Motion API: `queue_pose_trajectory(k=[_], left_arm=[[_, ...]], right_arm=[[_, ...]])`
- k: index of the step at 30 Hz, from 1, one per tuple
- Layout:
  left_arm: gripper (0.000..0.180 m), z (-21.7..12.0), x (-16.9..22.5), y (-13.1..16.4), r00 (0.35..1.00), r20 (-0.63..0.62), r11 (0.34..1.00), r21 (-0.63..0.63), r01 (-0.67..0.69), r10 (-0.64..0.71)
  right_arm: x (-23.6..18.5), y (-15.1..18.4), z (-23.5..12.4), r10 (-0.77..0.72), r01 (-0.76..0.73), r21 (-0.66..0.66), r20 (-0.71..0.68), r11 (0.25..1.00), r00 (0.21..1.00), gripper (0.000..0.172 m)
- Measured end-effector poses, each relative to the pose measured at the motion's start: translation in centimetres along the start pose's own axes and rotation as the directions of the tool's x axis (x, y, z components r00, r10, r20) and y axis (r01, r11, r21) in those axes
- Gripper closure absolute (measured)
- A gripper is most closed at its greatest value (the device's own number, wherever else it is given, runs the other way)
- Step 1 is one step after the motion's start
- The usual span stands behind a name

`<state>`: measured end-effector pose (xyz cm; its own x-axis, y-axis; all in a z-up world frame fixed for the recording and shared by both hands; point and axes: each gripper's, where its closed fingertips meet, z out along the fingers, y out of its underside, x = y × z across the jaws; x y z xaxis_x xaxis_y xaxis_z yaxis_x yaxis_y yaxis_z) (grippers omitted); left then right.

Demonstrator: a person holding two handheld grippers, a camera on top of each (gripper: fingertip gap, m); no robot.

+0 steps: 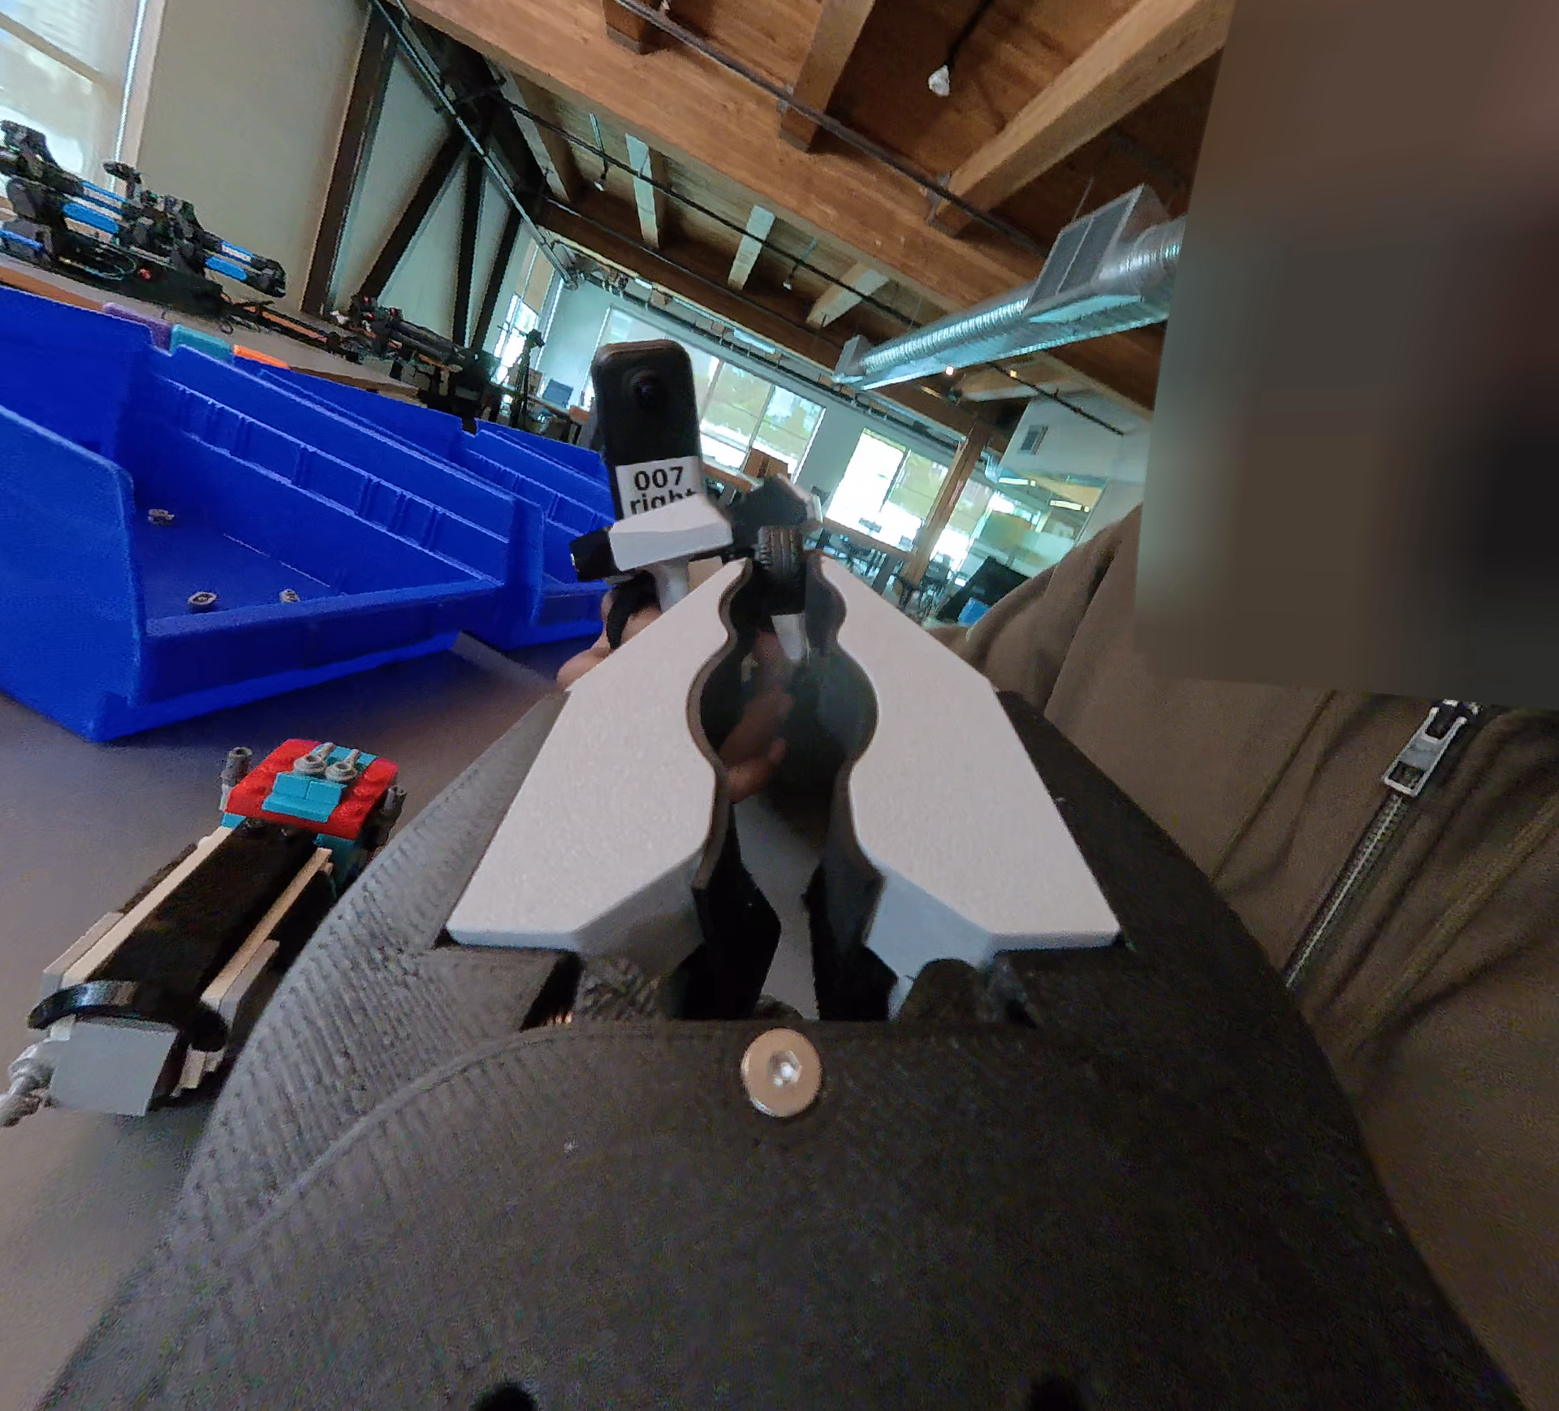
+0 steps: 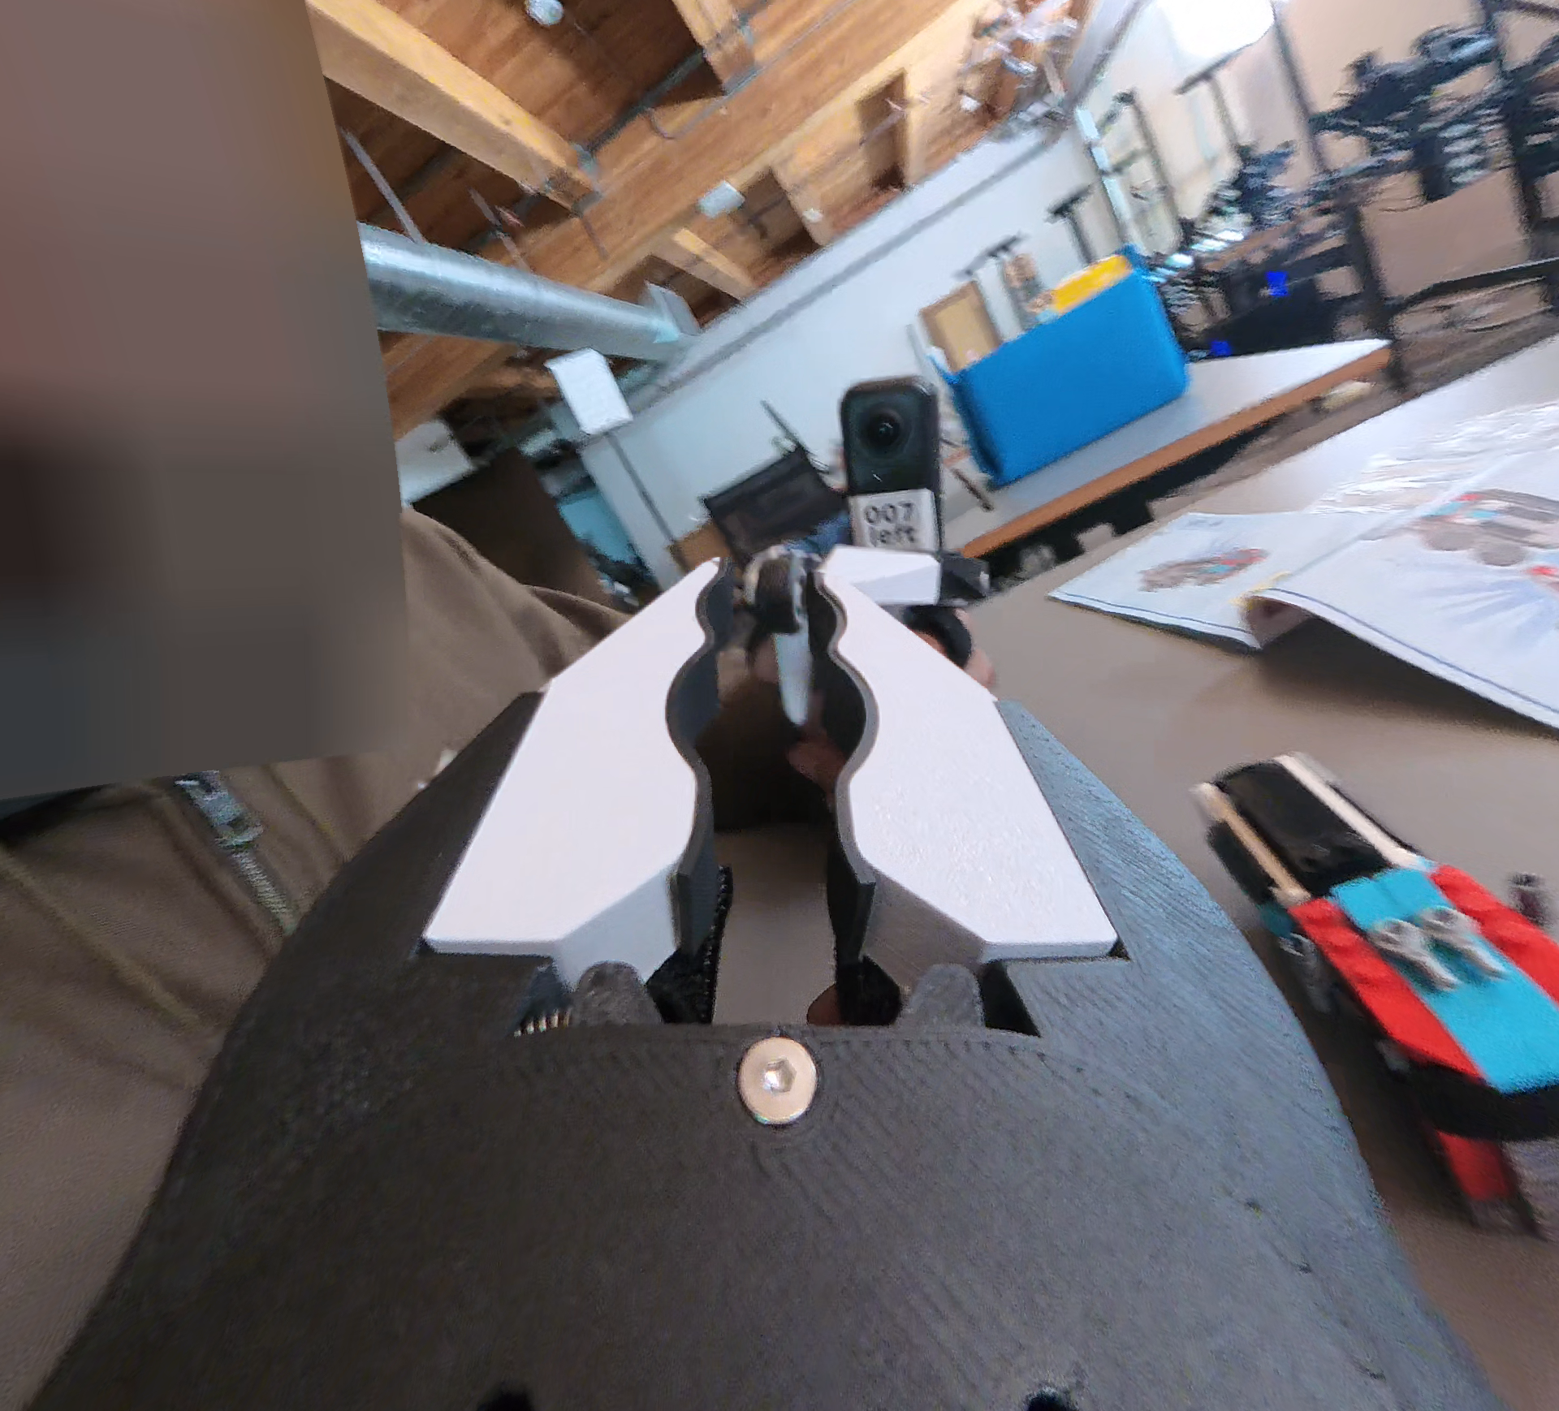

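Here, a small black toy wheel with a ribbed tyre and a light grey axle pin (image 1: 780, 556) is held up in the air between the two hand-held grippers, which face each other tip to tip above the tabletop. The left hand-held gripper (image 1: 780, 569) is clenched on the wheel piece, its white fingertips (image 1: 700, 611) being closed narrowly about the black tyre. The right hand-held gripper (image 2: 772, 586) is seen at the same piece from the opposite side, with the wheel and its grey pin between its white fingers (image 2: 675, 611); the view there is blurred, so it seems to be gripping the piece, though pad contact cannot be made out for certain. A black camera with a white label is carried on top of each gripper.

A partly built brick model in red, teal, black and grey (image 1: 253, 847) is laid on the grey tabletop (image 1: 101, 763) to the left of the left gripper, well apart from the wheel. Behind it, blue plastic storage bins (image 1: 253, 493) are lined up, with a few small parts lying in the nearest one. An open illustrated instruction booklet (image 2: 1350, 578) is spread on the tabletop to the right. A person's olive zipped jacket (image 1: 1350, 864) is visible close by.
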<state>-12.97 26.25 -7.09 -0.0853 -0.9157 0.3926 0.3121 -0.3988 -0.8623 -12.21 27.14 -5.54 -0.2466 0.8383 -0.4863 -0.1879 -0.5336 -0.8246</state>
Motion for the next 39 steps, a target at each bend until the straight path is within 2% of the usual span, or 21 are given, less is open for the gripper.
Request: queue_pose_trajectory(k=[8, 11, 14, 19, 22, 34, 39], left_arm=[[0.170, -0.1, -0.8, -0.1, 0.997, 0.023, 0.997, 0.021, 0.078, -0.079], [0.170, 0.1, -1.2, 0.2, 0.995, 0.047, 0.996, 0.004, 0.093, -0.093], [0.170, 0.0, -1.7, 0.2, 0.991, 0.079, 0.994, 0.003, 0.111, -0.111], [0.168, -0.5, -2.5, -0.4, 0.980, 0.091, 0.984, 0.041, 0.175, -0.178], [0.165, -0.9, -3.1, -0.6, 0.973, 0.115, 0.979, 0.060, 0.194, -0.200], [0.162, -1.0, -3.2, -0.3, 0.963, 0.107, 0.969, 0.023, 0.245, -0.246], [0.159, -0.5, -2.6, 0.6, 0.963, 0.084, 0.965, -0.033, 0.261, -0.258]], right_arm=[[0.9, 1.5, 0.3, -0.047, 0.042, -0.068, -0.069, 0.997, 0.996, 0.152], [1.4, 1.7, 0.4, -0.044, 0.037, -0.069, -0.101, 0.997, 0.994, 0.158], [2.1, 1.6, 0.1, -0.007, 0.000, -0.051, -0.135, 0.999, 0.991, 0.164], [2.8, 0.7, -0.5, 0.101, -0.098, 0.028, -0.135, 0.995, 0.986, 0.165], [2.9, 0.8, -0.4, 0.122, -0.119, 0.033, -0.138, 0.992, 0.983, 0.165], [3.2, 1.5, -0.2, 0.036, -0.045, -0.036, -0.220, 0.998, 0.975, 0.164], [3.3, 1.9, -0.1, -0.028, 0.008, -0.076, -0.264, 0.997, 0.964, 0.163]])
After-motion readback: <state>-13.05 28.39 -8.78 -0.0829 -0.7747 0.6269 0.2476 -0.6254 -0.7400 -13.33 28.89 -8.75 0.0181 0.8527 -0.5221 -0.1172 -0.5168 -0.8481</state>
